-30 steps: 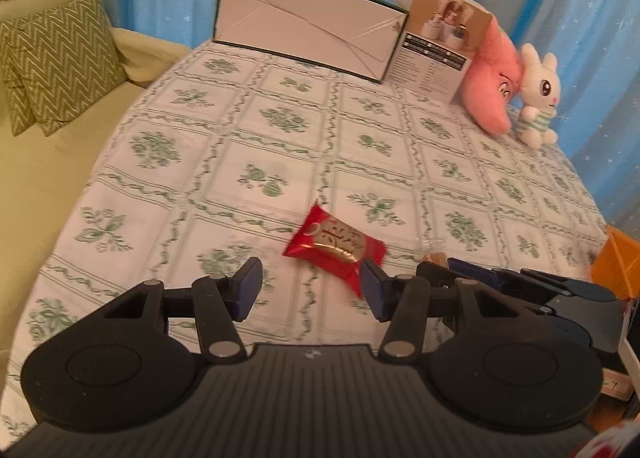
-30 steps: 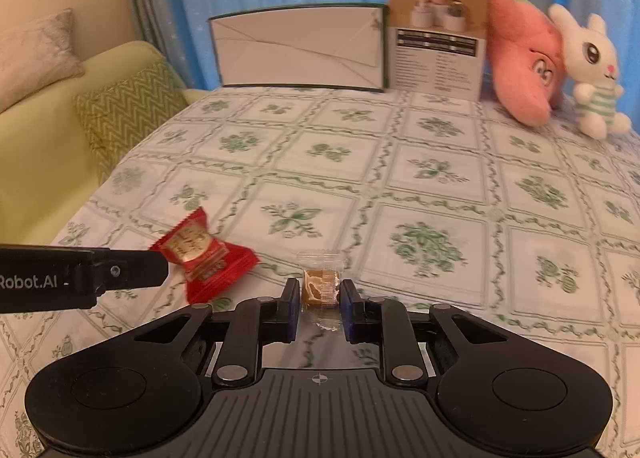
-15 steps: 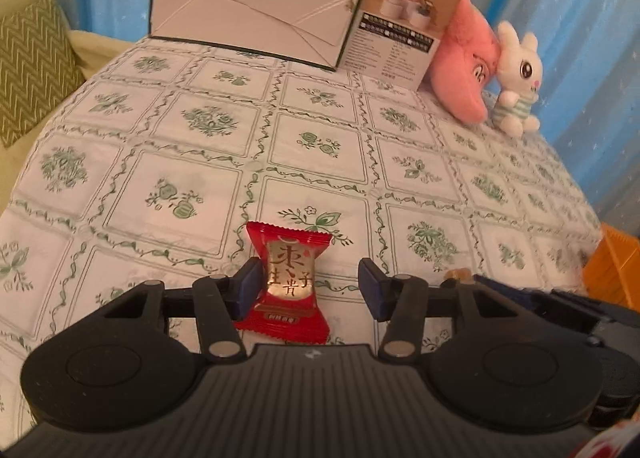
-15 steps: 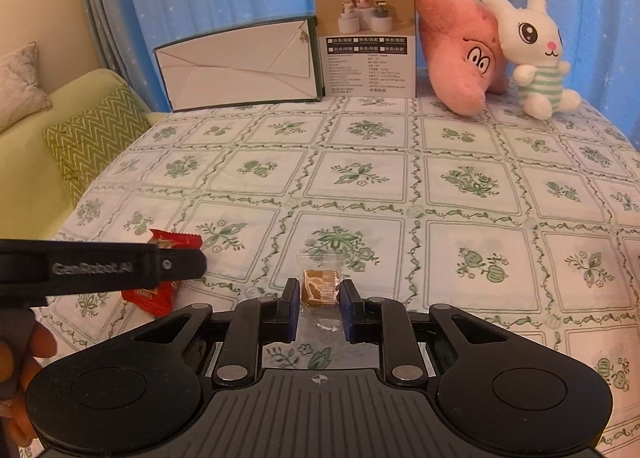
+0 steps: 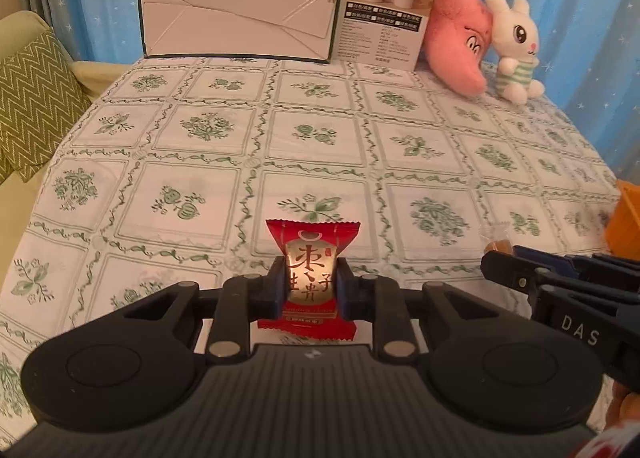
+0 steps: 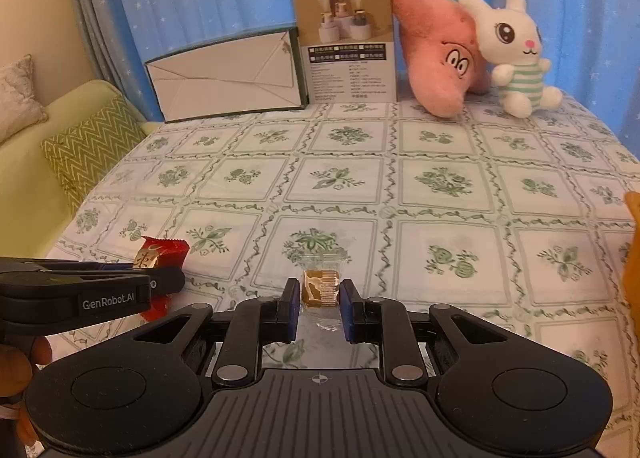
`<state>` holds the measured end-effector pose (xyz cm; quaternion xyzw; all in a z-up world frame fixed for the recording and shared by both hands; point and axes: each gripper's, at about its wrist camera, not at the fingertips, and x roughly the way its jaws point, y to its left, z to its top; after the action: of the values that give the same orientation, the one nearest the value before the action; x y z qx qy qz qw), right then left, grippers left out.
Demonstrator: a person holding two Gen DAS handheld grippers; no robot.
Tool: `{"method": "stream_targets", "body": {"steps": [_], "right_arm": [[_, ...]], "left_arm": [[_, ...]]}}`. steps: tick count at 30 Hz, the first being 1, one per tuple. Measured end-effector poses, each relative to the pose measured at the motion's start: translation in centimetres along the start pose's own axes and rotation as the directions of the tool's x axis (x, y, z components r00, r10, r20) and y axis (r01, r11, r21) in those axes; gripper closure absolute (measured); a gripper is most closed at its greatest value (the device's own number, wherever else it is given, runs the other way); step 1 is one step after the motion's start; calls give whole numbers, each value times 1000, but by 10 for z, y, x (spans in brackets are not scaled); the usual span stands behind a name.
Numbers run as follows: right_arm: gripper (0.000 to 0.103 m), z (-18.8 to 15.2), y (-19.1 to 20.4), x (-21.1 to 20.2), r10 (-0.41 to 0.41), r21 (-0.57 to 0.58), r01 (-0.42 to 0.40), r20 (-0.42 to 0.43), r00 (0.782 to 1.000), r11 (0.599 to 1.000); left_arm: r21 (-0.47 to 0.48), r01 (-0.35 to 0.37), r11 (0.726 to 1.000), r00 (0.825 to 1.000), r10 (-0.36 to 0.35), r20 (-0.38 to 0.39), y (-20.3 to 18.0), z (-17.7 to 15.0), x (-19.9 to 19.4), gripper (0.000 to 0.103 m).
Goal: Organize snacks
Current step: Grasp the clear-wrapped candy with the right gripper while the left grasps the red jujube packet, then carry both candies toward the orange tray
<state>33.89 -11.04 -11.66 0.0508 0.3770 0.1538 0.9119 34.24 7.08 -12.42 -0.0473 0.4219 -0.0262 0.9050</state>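
My left gripper (image 5: 310,286) is shut on a red snack packet (image 5: 311,254) with gold Chinese lettering, held low over the green-patterned tablecloth (image 5: 320,138). The same packet shows at the left of the right wrist view (image 6: 160,254), behind the left gripper's fingers (image 6: 120,286). My right gripper (image 6: 319,308) is shut on a small clear-wrapped brown candy (image 6: 320,288), just above the cloth. That candy also peeks out at the right of the left wrist view (image 5: 497,244), ahead of the right gripper's fingers (image 5: 532,278).
At the table's far edge stand an open white box with green trim (image 5: 240,18), a printed product box (image 5: 384,6), a pink plush (image 5: 456,46) and a white rabbit plush (image 5: 516,46). An orange container edge (image 5: 626,222) is at right. A green sofa with a zigzag cushion (image 6: 88,150) lies left.
My left gripper swung to face the red packet, closed on it and now holds it. My right gripper kept its hold on the clear-wrapped candy while turning to the left.
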Motion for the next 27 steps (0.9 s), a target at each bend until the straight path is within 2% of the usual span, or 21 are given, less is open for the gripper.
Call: {"method": "stream_targets", "body": {"steps": [8, 16, 27], "right_arm": [[82, -20, -14, -53, -18, 33, 17, 19, 1000, 999], [82, -51, -29, -120, -55, 64, 53, 38, 998, 997], [82, -94, -44, -205, -124, 127, 116, 55, 991, 985]], "left_arm": [[41, 53, 998, 998, -54, 17, -35, -21, -36, 82], [77, 121, 990, 992, -122, 15, -83, -63, -80, 82], [102, 168, 980, 985, -172, 32, -128, -102, -144, 82]]}}
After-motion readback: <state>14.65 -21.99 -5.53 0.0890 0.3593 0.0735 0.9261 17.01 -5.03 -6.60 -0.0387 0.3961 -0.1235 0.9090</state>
